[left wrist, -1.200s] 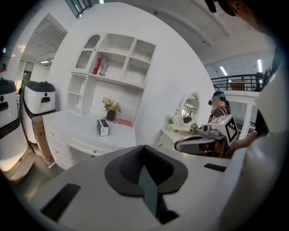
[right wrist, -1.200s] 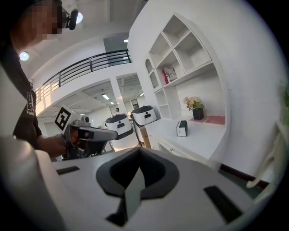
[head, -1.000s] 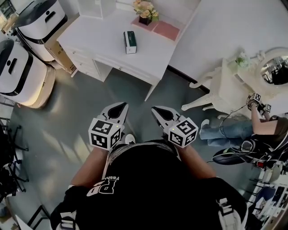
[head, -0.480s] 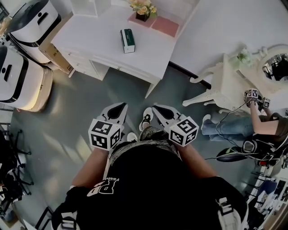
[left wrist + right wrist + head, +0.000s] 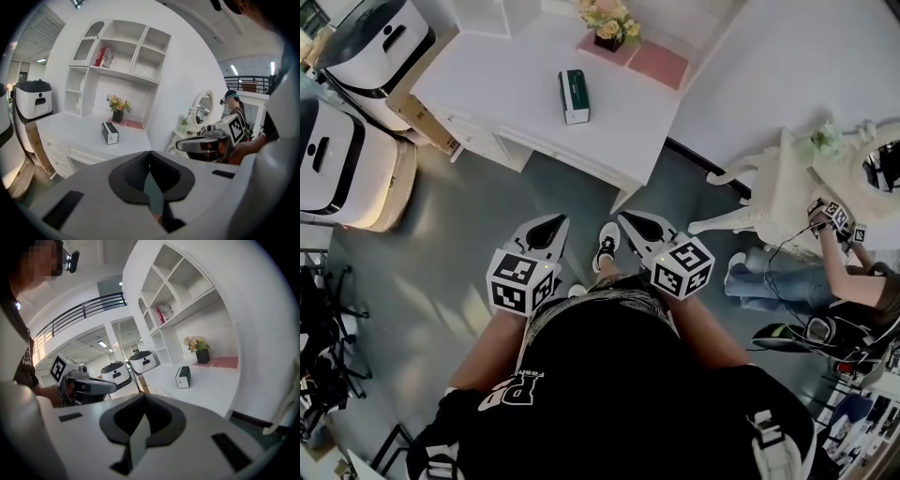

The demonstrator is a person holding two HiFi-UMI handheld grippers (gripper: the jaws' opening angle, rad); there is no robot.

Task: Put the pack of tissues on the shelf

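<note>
The pack of tissues (image 5: pixel 574 96), a green and white box, stands on the white desk (image 5: pixel 506 84) well ahead of me; it also shows as the pack (image 5: pixel 110 132) and the pack (image 5: pixel 183 377). The white shelf unit (image 5: pixel 122 51) rises at the back of the desk, seen too as the shelf (image 5: pixel 178 282). My left gripper (image 5: pixel 546 225) and right gripper (image 5: pixel 633 222) are held side by side in front of my chest, over the floor, far short of the desk. Both are shut with nothing in them.
Two white machines (image 5: pixel 356 47) and a cardboard box (image 5: pixel 422 117) stand left of the desk. A flower pot (image 5: pixel 609 28) and pink mat (image 5: pixel 661 64) sit at the desk's back. A red pack (image 5: pixel 104 57) lies on the shelf. A white vanity (image 5: pixel 806 178) and seated person (image 5: pixel 853 272) are right.
The desk has shifted slightly in the head view as I step; a shoe now shows between the grippers. Both grippers keep their place and stay shut.
</note>
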